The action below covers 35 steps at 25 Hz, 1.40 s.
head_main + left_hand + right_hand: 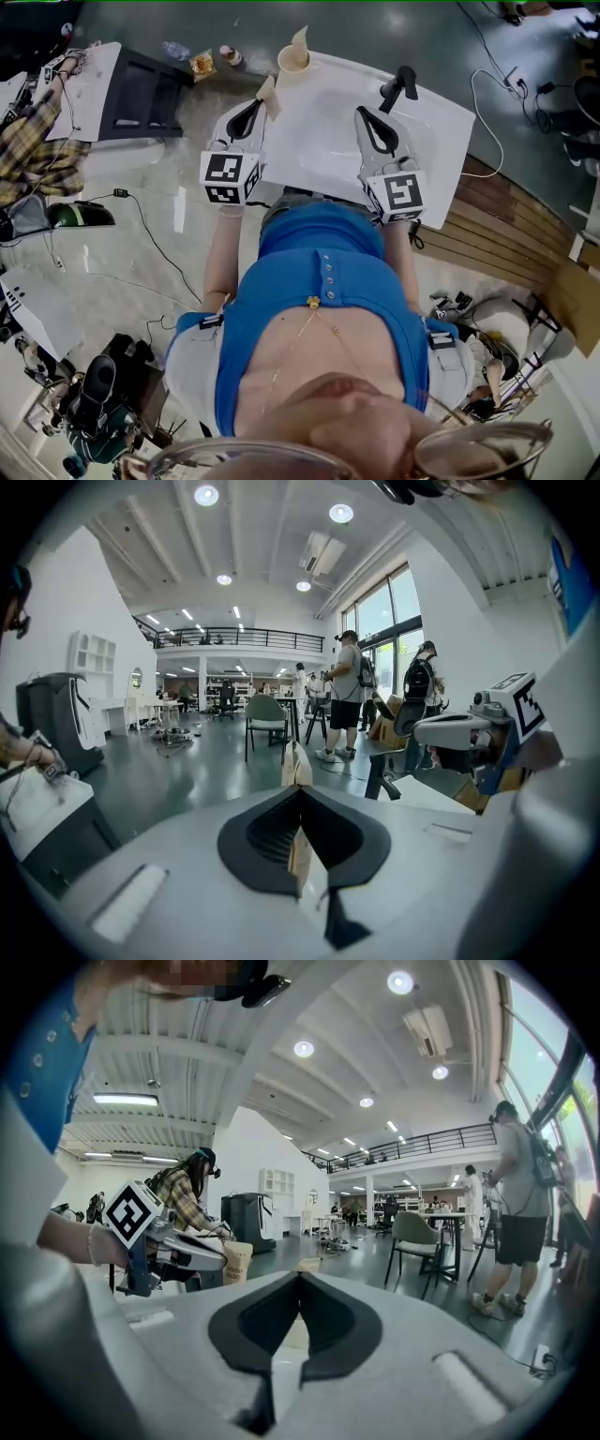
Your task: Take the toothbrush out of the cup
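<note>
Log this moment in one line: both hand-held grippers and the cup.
left hand-held gripper: shut on beige packet | right hand-held gripper: shut, empty | cup: upright, beige item inside

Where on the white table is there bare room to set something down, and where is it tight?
The table is bare between the left gripper and the right gripper, and from the right gripper to its right edge. Tight at the far left corner: the cup stands there, the left gripper's beige wrapped piece close by.
</note>
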Motion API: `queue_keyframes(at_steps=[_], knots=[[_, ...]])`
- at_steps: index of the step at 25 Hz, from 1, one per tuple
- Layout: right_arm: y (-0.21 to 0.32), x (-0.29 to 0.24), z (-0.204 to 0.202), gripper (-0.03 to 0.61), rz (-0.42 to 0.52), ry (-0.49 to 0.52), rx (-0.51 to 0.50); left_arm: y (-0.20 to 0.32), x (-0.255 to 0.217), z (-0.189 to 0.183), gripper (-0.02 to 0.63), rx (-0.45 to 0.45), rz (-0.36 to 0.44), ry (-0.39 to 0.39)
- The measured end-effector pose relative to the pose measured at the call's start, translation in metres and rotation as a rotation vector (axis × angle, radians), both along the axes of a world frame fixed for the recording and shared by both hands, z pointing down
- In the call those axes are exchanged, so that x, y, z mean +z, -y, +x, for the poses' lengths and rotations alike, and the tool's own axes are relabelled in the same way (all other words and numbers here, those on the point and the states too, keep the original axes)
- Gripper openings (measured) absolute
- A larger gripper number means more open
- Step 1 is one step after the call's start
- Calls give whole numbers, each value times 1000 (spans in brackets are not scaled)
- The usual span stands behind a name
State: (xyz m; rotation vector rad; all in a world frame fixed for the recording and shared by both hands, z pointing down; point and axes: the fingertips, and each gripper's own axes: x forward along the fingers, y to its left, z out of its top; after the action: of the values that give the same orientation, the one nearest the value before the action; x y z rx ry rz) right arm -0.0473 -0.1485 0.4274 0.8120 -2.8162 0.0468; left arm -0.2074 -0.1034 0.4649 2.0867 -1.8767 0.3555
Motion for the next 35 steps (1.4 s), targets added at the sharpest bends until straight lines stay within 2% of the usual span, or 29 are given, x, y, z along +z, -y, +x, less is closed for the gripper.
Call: queue_keyframes(at_steps=[5, 9, 14, 18, 21, 25, 35], knots=[[3, 5, -3, 2, -5, -4, -5, -11, 25, 2, 2, 38, -99, -10], [4, 7, 0, 2, -7, -8, 4, -18, 37, 10, 2, 99, -171, -68], [5, 8, 5, 2, -7, -10, 23, -25, 52, 15, 2, 160, -281, -86], [5, 8, 7, 2, -5, -12, 38, -29, 66, 18, 2, 213, -362, -139], [3, 7, 10, 2, -4, -14, 54, -29, 76, 21, 2, 254, -416, -149], [2, 6, 17, 2, -4, -14, 82, -24, 92, 21, 2, 270, -449, -158], [2, 11, 33, 2, -21, -34, 167, -2, 111, 10, 2, 246, -430, -306]])
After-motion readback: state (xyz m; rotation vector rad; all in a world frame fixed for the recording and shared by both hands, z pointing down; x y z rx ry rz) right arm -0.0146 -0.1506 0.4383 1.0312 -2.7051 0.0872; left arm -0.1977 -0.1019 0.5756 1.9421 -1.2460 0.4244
